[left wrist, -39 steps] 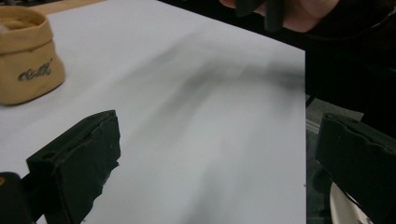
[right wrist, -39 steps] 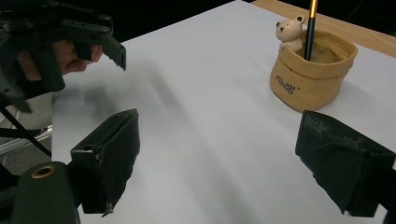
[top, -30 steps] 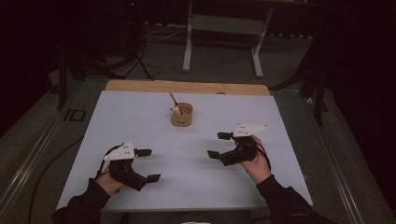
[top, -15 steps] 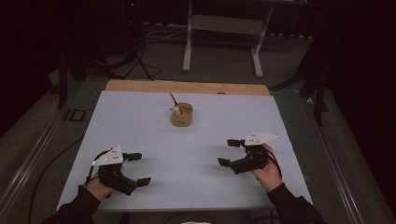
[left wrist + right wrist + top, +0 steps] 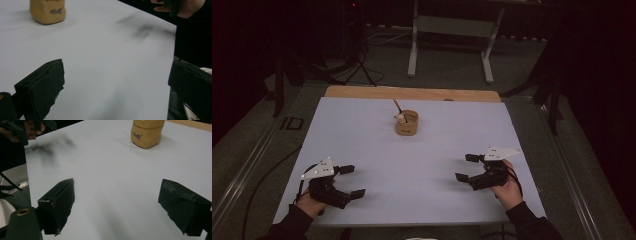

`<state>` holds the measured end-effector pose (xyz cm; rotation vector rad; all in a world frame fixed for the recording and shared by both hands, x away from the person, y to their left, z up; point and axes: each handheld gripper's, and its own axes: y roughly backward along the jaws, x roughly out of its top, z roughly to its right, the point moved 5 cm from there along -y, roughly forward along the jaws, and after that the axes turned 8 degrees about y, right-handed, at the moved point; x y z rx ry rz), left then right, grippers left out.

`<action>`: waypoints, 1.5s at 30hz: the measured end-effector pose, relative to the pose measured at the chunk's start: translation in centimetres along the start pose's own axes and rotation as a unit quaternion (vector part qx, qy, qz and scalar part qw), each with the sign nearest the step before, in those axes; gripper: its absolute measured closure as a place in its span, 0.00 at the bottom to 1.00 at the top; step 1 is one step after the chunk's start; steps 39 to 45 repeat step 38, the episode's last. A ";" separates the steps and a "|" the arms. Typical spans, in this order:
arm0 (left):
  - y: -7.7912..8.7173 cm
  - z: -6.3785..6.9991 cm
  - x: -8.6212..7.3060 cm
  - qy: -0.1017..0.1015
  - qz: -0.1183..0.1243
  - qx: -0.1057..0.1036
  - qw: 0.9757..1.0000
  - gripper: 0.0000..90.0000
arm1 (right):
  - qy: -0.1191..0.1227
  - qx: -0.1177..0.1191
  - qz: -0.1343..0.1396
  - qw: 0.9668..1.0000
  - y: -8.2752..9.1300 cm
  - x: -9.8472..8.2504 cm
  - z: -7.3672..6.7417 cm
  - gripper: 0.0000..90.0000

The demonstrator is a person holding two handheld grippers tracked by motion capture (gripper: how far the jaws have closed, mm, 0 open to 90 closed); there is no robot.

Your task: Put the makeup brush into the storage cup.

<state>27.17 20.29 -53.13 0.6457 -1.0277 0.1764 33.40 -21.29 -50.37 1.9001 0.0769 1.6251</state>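
1. The left gripper (image 5: 351,181) sits near the front left corner of the white table (image 5: 362,135), held in the person's left hand (image 5: 309,202); its jaws stand wide apart and hold nothing, with bare table between them in the left gripper view
2. The right gripper (image 5: 467,167) sits near the front right edge of the table, held in the right hand (image 5: 508,190); its jaws are also spread wide and empty, and the right gripper view shows plain white surface between them
3. Both grippers point inward toward the middle of the table, and each carries a grey three-cornered plate on top
4. The tan cup (image 5: 407,123) stands upright on the far middle part of the table, well apart from both grippers and roughly between them in left-to-right terms
5. A thin stick (image 5: 397,106) leans out of the cup toward the far left, with a small pale lump at the rim beside it; what that lump is cannot be told
6. In the left gripper view the cup (image 5: 47,11) shows at the top left; in the right gripper view the cup (image 5: 147,132) shows at the top right, with writing on its side too small to read
7. A wooden board (image 5: 412,93) lies along the far edge of the table, behind the cup
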 end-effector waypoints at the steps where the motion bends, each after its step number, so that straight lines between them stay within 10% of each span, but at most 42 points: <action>1: 0.2 -0.2 -0.2 0.007 0.002 0.006 1.000 0.01 | -0.005 -0.003 0.001 1.000 0.3 -0.3 0.1 0.15; 13: 0.5 -1.1 -0.9 0.029 0.013 0.036 0.999 0.01 | 0.000 -0.017 -0.007 1.000 1.3 -1.7 0.7 0.15; 45: -0.2 -0.9 -1.2 0.007 0.013 0.043 0.999 0.02 | -0.016 0.007 -0.018 1.000 0.3 -2.4 0.7 0.15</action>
